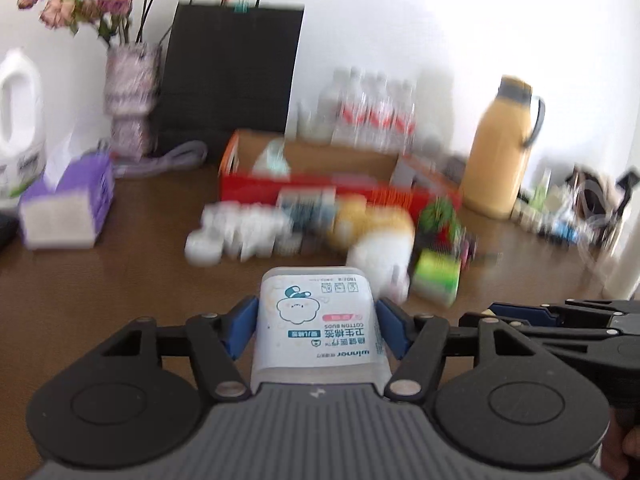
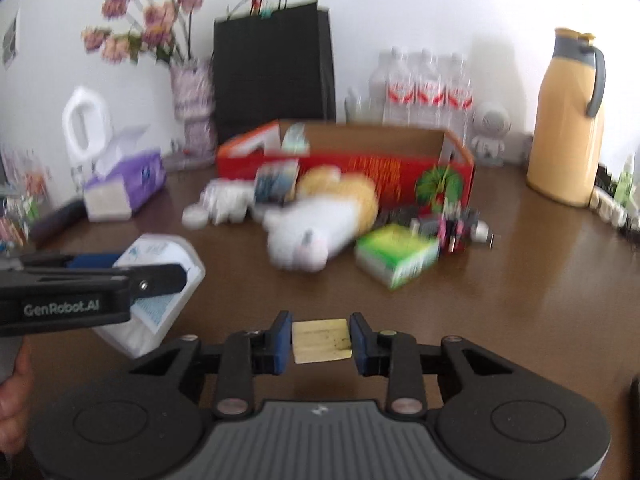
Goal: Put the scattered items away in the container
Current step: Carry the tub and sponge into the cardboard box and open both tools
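My left gripper (image 1: 316, 322) is shut on a white cotton buds box (image 1: 314, 300), held above the brown table; the same box (image 2: 168, 252) shows at the left of the right wrist view. My right gripper (image 2: 320, 342) is shut on a small pale yellow pad (image 2: 320, 338). Beyond them stands an open red cardboard box (image 2: 360, 166). In front of it lie a white and yellow plush toy (image 2: 312, 232), a green box (image 2: 396, 256), small white containers (image 2: 224, 204), a small printed pack (image 2: 276, 182) and dark small items (image 2: 452, 224).
Along the wall stand a black paper bag (image 2: 276, 68), a vase of flowers (image 2: 192, 100), water bottles (image 2: 424, 88), a yellow jug (image 2: 568, 128) and a white detergent bottle (image 2: 86, 124). A purple tissue box (image 2: 124, 188) sits at the left.
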{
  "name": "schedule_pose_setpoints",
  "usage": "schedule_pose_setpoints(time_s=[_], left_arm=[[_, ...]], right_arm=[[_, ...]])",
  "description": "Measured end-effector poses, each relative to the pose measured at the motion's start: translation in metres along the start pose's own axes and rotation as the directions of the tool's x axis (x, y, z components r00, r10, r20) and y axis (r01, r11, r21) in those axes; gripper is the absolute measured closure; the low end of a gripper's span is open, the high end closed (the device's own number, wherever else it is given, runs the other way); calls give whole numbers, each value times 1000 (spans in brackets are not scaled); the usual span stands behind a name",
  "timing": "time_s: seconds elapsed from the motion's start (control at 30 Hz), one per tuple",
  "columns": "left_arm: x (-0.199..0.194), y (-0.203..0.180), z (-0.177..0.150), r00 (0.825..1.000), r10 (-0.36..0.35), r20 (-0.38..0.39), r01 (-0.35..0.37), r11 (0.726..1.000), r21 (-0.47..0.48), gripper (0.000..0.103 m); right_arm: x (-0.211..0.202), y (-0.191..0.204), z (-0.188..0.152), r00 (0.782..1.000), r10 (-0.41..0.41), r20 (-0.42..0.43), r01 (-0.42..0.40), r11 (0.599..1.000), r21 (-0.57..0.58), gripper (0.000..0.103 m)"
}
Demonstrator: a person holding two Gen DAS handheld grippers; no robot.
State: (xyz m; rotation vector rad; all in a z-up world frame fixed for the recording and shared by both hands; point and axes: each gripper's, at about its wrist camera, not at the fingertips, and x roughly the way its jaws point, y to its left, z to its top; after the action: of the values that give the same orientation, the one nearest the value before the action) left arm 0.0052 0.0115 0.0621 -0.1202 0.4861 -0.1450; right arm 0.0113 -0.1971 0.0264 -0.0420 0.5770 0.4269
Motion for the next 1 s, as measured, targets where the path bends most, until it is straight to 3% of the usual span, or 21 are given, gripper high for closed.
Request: schedule_pose_setpoints(time_s=[0.13, 0.23, 0.33, 0.4, 0.53, 0.7, 0.83, 1.0], left_arm=[[23, -4, 85, 992, -50, 112, 48, 999, 20, 37], [66, -3, 164, 991, -28, 132, 28, 1000, 5, 37], [127, 4, 229, 998, -27, 55, 31, 997, -73, 37], [173, 6, 251, 999, -19, -27, 15, 992, -129, 37], [253, -1, 251, 987, 34, -155, -51, 993, -104, 37], [331, 2, 214, 959, 72, -275, -91, 994, -56, 37], [366, 10, 196, 942, 117, -315, -126, 992, -9, 38], [365, 19, 199, 943, 98, -319, -112, 993, -27, 37]], right_arm=[[5, -29, 75, 990, 3, 139, -4, 1000, 5, 73], [18, -55, 152, 976, -5, 218, 7, 1000, -9, 73], [50, -78, 228, 981, 6, 194, -16, 999, 50, 73], [86, -91, 268, 993, 17, 121, -28, 996, 89, 73], [171, -112, 304, 997, 13, -76, 0, 987, 164, 73], [264, -127, 275, 960, -31, -279, 79, 984, 162, 73], [310, -129, 257, 938, -82, -338, 130, 984, 121, 73], [334, -130, 252, 925, -146, -350, 183, 980, 74, 71]])
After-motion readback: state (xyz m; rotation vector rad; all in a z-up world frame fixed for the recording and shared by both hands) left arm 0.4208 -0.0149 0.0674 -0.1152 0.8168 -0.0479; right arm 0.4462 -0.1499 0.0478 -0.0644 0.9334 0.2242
